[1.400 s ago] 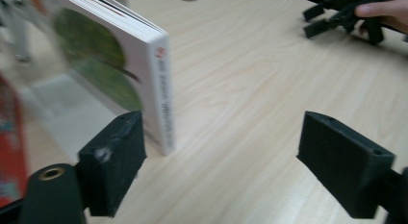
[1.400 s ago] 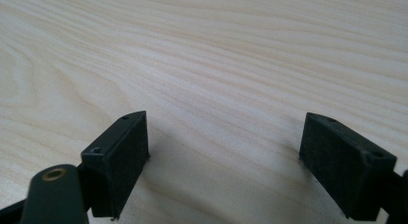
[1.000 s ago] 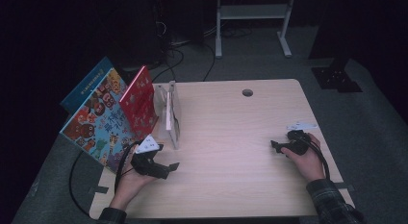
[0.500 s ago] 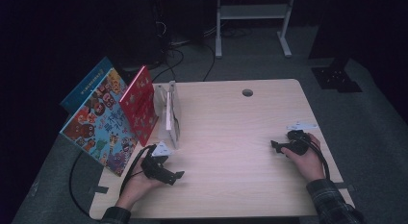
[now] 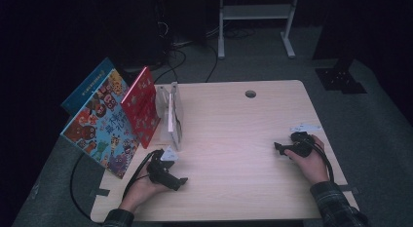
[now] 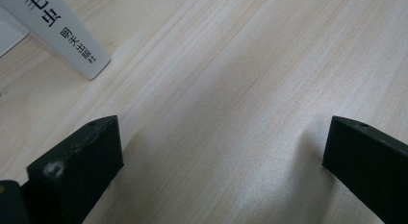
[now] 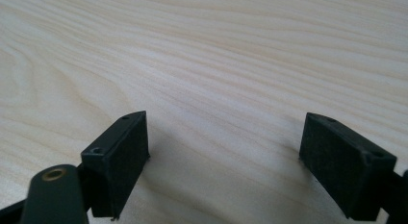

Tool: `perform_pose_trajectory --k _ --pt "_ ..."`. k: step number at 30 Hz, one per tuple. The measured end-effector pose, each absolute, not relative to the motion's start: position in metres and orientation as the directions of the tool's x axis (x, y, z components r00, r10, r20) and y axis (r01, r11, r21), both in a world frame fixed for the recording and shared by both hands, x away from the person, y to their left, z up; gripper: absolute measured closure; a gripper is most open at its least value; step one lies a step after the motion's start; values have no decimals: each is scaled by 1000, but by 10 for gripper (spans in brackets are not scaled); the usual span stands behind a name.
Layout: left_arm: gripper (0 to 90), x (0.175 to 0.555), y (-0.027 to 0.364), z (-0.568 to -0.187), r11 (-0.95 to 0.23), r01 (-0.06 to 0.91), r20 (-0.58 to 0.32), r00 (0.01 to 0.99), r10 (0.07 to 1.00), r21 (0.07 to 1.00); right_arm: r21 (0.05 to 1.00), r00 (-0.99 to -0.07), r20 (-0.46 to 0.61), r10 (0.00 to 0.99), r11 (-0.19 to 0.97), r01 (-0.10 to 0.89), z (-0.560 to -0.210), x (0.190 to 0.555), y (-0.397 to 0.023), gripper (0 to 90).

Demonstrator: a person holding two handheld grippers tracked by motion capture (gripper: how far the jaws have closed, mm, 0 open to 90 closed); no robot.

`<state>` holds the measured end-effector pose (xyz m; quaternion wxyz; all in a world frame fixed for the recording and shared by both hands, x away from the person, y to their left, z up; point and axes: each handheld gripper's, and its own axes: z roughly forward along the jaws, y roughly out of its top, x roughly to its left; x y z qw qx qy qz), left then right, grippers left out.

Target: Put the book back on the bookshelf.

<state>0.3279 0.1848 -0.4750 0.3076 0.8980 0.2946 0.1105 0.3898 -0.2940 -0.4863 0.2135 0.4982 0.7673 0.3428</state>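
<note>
- Left gripper [image 5: 170,179] is lying low on the wooden table [image 5: 234,124] near its front-left corner, held in the person's left hand [image 5: 143,188], with jaws spread wide and nothing between them — in the left gripper view only bare wood grain is showing in the gap.
- Right gripper [image 5: 287,148] is resting on the table's right side under the right hand [image 5: 309,161], jaws likewise parted and empty, pointing across the table toward the middle; it is sitting well apart from the books, so it looks parked rather than working.
- Nearest to the left gripper is the white book [image 5: 174,117], standing upright on edge; its spine with printed characters is showing at the top-left corner of the left gripper view [image 6: 60,34], just beyond the left jaw — apart from it, not touched.
- Placement makes sense as a rest stance: both tools are opened and laid close to the tabletop, with the left one angled away from the spine.
- Beside the white book a red book [image 5: 142,105] is leaning, and past it a large colourful picture book [image 5: 100,124] and a blue one [image 5: 87,85] are tilting out over the table's left edge.
- A small white card, possibly a label, is lying just behind the left gripper [image 5: 169,154].
- A paper slip [image 5: 306,127] is sitting near the right edge, and a cable hole [image 5: 250,94] at the back; nothing is blocking the open middle of the table.
</note>
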Motion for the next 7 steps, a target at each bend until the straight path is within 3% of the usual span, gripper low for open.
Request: perform_pose_trajectory --k 7 --pt "0 327 186 -476 -629 454 17 802 597 631 739 -412 14 911 268 618 -486 390 -294 163"
